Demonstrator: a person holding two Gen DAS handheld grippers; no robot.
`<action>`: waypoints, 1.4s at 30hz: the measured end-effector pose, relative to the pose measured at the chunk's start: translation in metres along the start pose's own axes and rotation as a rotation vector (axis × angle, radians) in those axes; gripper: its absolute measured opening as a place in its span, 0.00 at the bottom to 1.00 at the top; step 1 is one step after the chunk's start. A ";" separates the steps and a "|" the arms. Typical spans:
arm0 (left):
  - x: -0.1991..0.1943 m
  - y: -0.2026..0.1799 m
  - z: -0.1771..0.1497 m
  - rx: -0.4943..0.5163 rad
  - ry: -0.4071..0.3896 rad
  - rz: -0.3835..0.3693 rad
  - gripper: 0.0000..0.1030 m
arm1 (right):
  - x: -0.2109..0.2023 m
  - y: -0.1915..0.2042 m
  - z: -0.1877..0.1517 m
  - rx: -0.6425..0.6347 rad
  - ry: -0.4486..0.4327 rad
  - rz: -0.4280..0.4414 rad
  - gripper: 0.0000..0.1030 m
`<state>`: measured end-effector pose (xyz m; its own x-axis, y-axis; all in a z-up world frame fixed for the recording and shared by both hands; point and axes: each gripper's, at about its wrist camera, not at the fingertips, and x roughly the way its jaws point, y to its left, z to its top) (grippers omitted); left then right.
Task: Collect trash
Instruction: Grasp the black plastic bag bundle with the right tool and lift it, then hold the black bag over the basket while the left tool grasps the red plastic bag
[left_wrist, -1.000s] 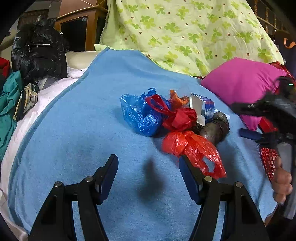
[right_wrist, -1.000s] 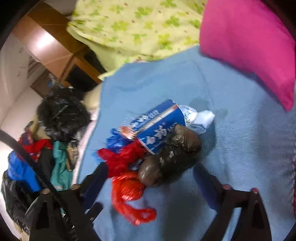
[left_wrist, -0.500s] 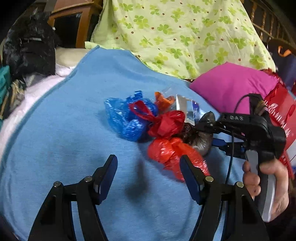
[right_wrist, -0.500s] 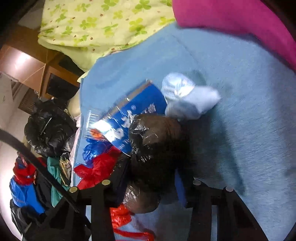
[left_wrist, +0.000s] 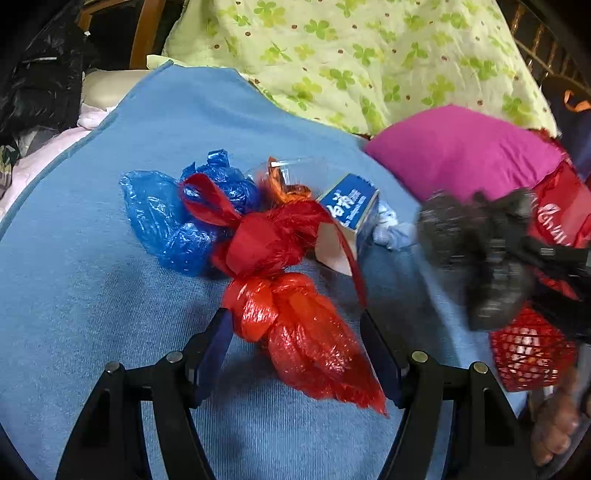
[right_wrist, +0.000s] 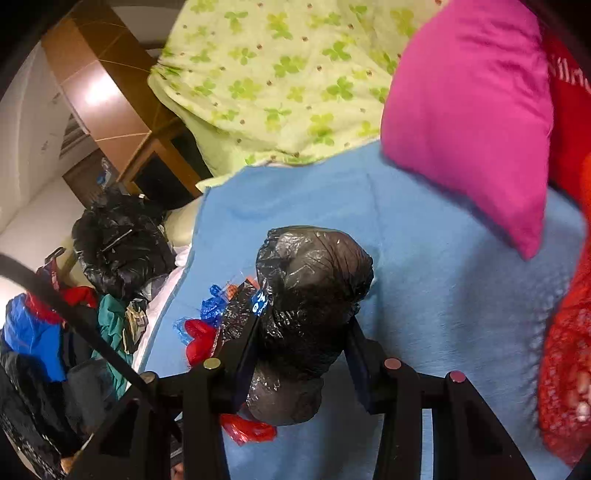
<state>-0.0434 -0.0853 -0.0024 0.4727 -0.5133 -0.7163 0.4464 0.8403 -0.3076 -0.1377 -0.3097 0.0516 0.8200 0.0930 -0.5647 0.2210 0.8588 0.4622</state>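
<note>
Trash lies on a blue blanket (left_wrist: 110, 314): a crumpled blue bag (left_wrist: 173, 218), a knotted red bag (left_wrist: 295, 325), an orange scrap (left_wrist: 284, 188), a blue-and-white carton (left_wrist: 351, 218) and a white wad (left_wrist: 391, 232). My left gripper (left_wrist: 295, 343) is open, its fingers either side of the red bag's near end. My right gripper (right_wrist: 299, 339) is shut on a dark plastic bag bundle (right_wrist: 314, 288) and holds it above the blanket; it shows blurred in the left wrist view (left_wrist: 476, 254), right of the pile.
A pink pillow (left_wrist: 461, 151) and a green clover-print quilt (left_wrist: 351, 55) lie behind the pile. A red mesh bag (left_wrist: 532, 350) hangs at the right edge. A black bag (right_wrist: 118, 243) and heaped clothes (right_wrist: 37, 332) sit off the blanket's left side.
My right gripper closed on the dark bag bundle and lifted it off the pile toward the right. My left gripper moved forward until its fingers flank the red bag.
</note>
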 end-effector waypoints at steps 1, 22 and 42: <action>0.003 -0.001 0.000 -0.002 0.002 0.008 0.69 | -0.006 -0.001 0.000 -0.008 -0.012 0.003 0.46; -0.051 -0.011 -0.036 0.054 -0.050 -0.070 0.30 | -0.107 0.000 -0.001 -0.078 -0.313 0.084 0.46; -0.121 -0.107 -0.017 0.323 -0.163 -0.108 0.30 | -0.199 -0.077 0.004 0.078 -0.536 0.032 0.46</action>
<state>-0.1609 -0.1103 0.1066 0.5127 -0.6391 -0.5733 0.7049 0.6946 -0.1439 -0.3154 -0.3968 0.1310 0.9768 -0.1689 -0.1315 0.2133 0.8180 0.5342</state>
